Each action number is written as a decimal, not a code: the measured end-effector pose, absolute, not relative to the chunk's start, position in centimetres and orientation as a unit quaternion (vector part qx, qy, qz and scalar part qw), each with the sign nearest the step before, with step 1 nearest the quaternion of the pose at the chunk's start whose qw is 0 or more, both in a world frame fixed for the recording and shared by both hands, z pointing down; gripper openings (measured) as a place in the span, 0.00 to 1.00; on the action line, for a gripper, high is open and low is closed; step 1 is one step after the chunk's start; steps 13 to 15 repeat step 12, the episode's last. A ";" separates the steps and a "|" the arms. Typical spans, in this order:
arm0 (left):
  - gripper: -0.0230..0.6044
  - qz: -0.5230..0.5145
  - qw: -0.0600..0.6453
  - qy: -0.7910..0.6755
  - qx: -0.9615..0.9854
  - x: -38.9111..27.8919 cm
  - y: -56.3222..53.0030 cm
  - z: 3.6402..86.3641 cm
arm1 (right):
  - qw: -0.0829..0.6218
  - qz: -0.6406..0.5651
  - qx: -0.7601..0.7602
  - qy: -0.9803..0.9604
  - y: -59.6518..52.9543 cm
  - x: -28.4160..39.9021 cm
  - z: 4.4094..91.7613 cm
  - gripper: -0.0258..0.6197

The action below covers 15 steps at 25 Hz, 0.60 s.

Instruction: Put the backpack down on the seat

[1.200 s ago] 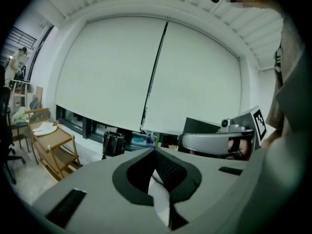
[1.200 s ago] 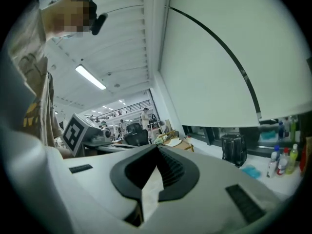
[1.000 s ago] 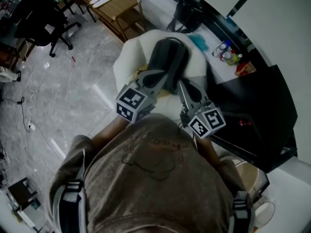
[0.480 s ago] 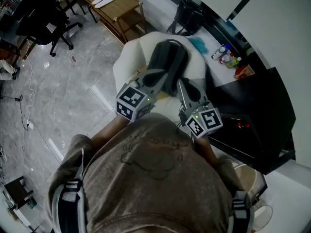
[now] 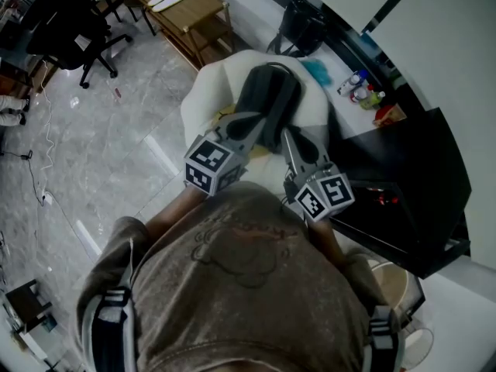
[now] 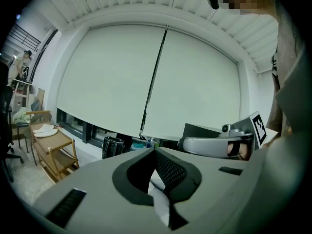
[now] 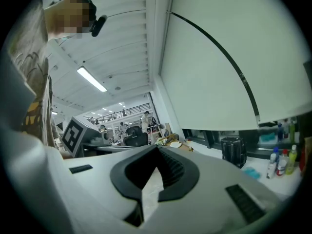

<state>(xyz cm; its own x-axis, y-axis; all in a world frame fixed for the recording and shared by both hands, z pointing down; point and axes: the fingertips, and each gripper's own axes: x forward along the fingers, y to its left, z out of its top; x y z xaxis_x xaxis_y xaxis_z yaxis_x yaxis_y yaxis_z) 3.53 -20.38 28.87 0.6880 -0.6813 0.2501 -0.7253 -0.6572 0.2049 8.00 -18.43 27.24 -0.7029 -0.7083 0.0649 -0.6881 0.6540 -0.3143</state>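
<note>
The dark grey backpack [image 5: 267, 95] lies on the white rounded seat [image 5: 211, 91], its loop handle at the far end, away from the person. The left hand-held gripper [image 5: 248, 122] and the right hand-held gripper [image 5: 287, 136] are held side by side just in front of the person's brown shirt, their tips over the near edge of the backpack (whether they touch it cannot be told from above). In its own view the left hand-held gripper [image 6: 155, 152] has its jaws pressed together with nothing between them, and so does the right hand-held gripper [image 7: 157, 150]. A black counter [image 5: 411, 161] stands right of the seat, a wooden slatted trolley [image 5: 186, 14] beyond it, and a black office chair [image 5: 66, 25] on the pale marble floor [image 5: 101, 138].
</note>
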 end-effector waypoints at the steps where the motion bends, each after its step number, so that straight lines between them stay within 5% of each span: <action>1: 0.04 0.076 0.144 -0.388 0.907 3.5 -20.3 28.8 | 0.034 -0.162 -0.385 0.908 -18.4 8.0 27.2 0.04; 15: 0.04 0.076 0.150 -0.393 0.904 3.3 -19.8 29.3 | 0.036 -0.177 -0.380 0.907 -17.9 7.9 27.8 0.04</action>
